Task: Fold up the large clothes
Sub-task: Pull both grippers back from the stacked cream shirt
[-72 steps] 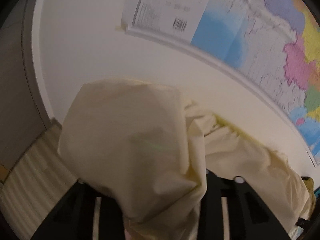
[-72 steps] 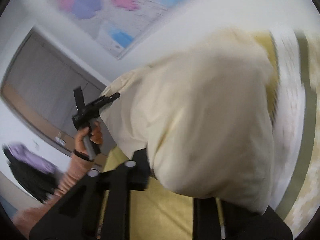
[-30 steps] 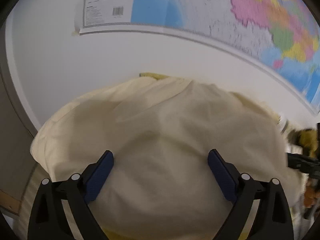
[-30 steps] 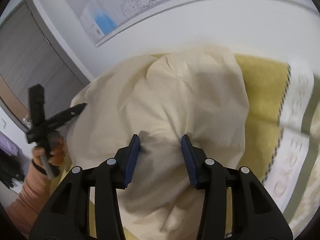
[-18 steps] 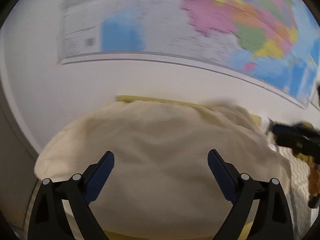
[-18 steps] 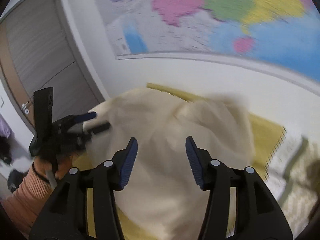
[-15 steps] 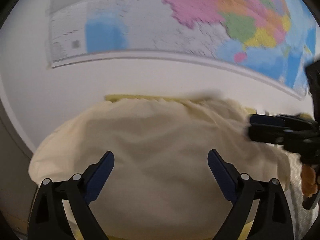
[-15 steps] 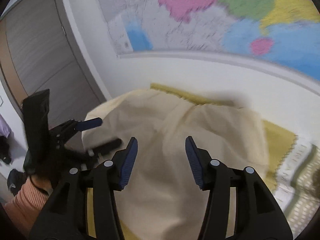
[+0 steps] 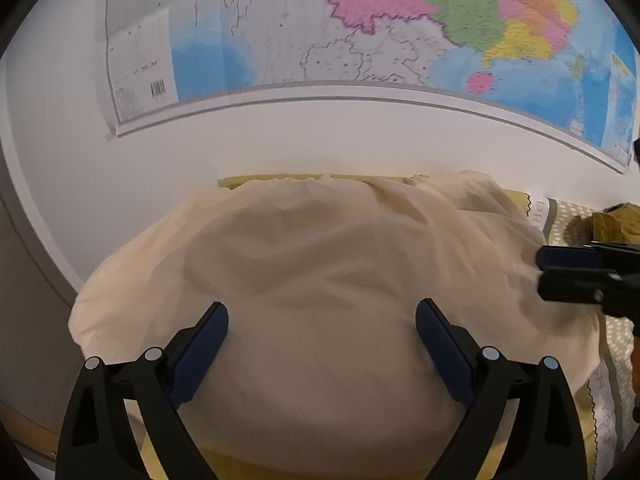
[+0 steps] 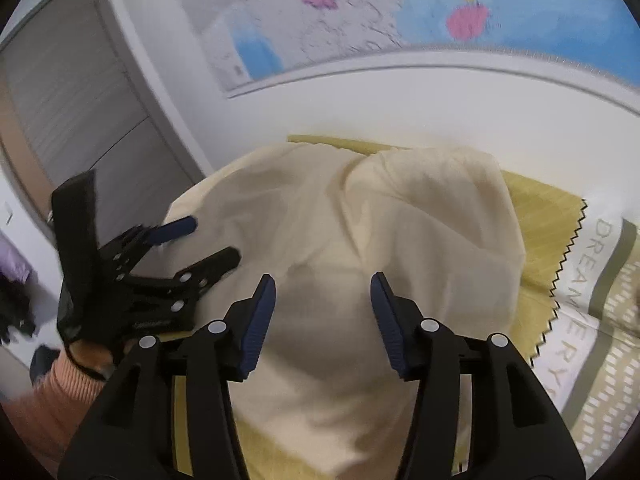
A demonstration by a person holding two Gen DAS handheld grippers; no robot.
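Note:
A large cream garment [image 9: 320,280] lies spread in soft folds on a yellow sheet [image 9: 256,180] against the wall. It also shows in the right wrist view [image 10: 384,248]. My left gripper [image 9: 322,344] is open and empty just above the garment's near edge. It also shows in the right wrist view [image 10: 204,240] at the garment's left side. My right gripper [image 10: 322,316] is open and empty above the garment. It also shows in the left wrist view [image 9: 538,274] at the garment's right edge.
A wall map [image 9: 360,28] hangs on the white wall behind. A patterned bedcover with lettering [image 10: 592,312] lies to the right, with an olive cloth [image 9: 616,224] on it. A grey sliding door [image 10: 72,112] stands at the left.
Both grippers let go of the garment and opened. The garment dropped from the air and settled onto the yellow sheet. Both grippers now hover over it.

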